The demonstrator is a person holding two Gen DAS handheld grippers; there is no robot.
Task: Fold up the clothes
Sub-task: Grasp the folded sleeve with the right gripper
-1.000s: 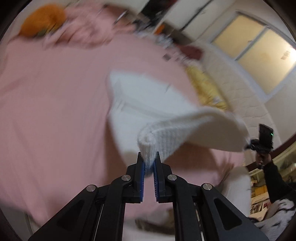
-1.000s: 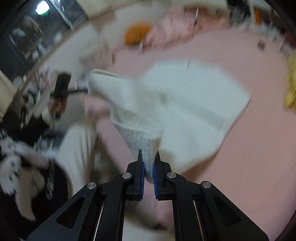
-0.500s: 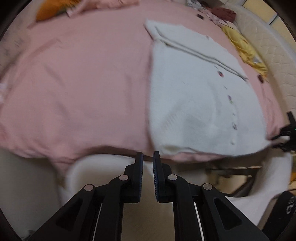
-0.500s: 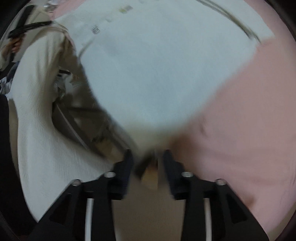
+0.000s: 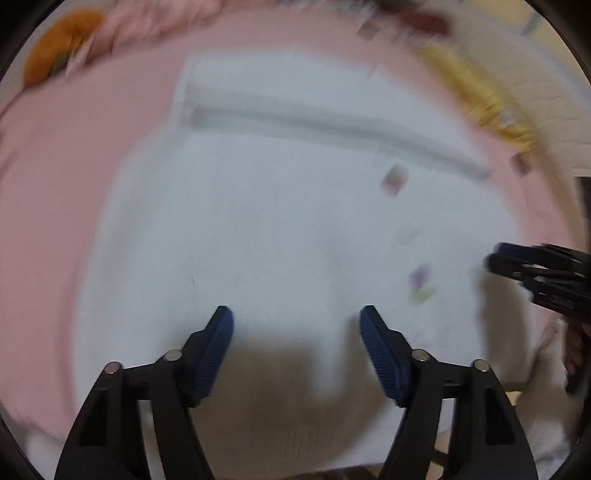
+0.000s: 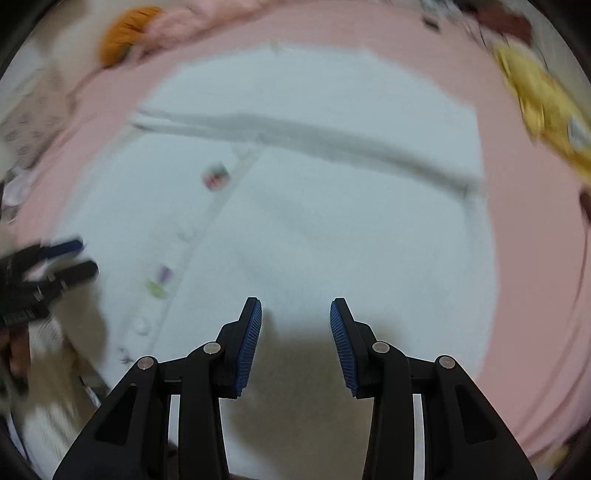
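**White cardigan spread on the pink bed, both tongs apart above it**

The white cardigan (image 5: 280, 229) lies flat on the pink bedsheet (image 5: 51, 192), taking up most of both wrist views. A folded band runs across its upper part, and a button placket (image 6: 207, 218) with small coloured buttons runs down the front, seen left of centre from the right wrist and towards the right from the left wrist. Both pictures are blurred, so finer detail of the knit cannot be read.

The left gripper (image 5: 296, 317) points steeply down over the lower part of the cardigan; its jaws are opening and stand wide, with only the cloth below them and nothing pinched between the blue pads. The right gripper (image 6: 295, 314) also points down at the garment, its jaws apart by a moderate gap and clamping nothing. Each gripper shows at the edge of the other's view, near the cardigan's hem.

At the far end of the bed lie an orange item (image 6: 127, 31) and a yellow garment (image 6: 543, 99), well apart from the cardigan
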